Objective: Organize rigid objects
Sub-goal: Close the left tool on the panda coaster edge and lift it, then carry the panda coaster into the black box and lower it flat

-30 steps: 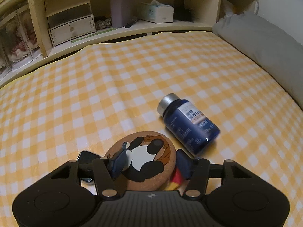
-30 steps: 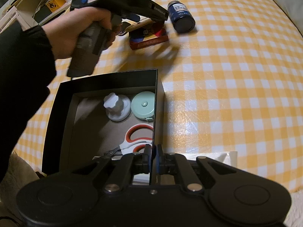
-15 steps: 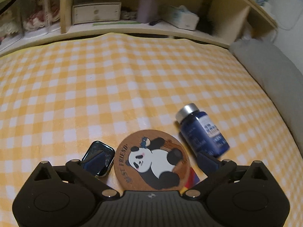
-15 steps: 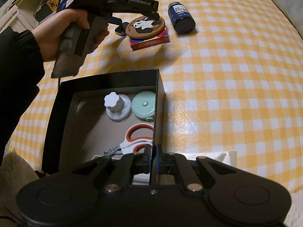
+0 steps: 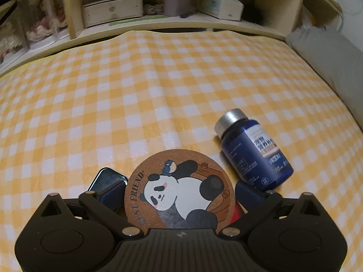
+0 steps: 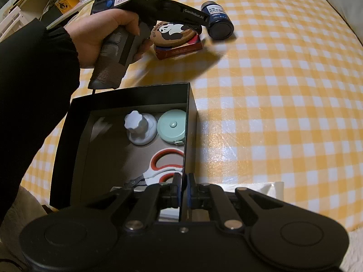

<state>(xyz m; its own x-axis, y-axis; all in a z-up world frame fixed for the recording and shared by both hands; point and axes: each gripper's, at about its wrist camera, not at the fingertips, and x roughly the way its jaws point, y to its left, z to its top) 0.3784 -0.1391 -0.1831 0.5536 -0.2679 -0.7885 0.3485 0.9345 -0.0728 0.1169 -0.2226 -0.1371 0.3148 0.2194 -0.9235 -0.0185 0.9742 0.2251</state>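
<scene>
Left gripper [image 5: 179, 192] has its jaws spread wide and closing slightly, one finger on each side of the round panda coaster [image 5: 179, 188], pads not pressing it. Coaster lies flat on a red box [image 6: 181, 48], its "BEST FRIEND" lettering along the left rim. Blue bottle [image 5: 251, 151] lies on its side just right of the coaster, long axis running away from the camera, silver cap at the far end. Right gripper [image 6: 183, 188] is pinched on the near right wall of the black box [image 6: 190, 104]. Checked cloth [image 5: 136, 90] beyond the coaster offers open room up to the shelf edge [image 5: 181, 26].
</scene>
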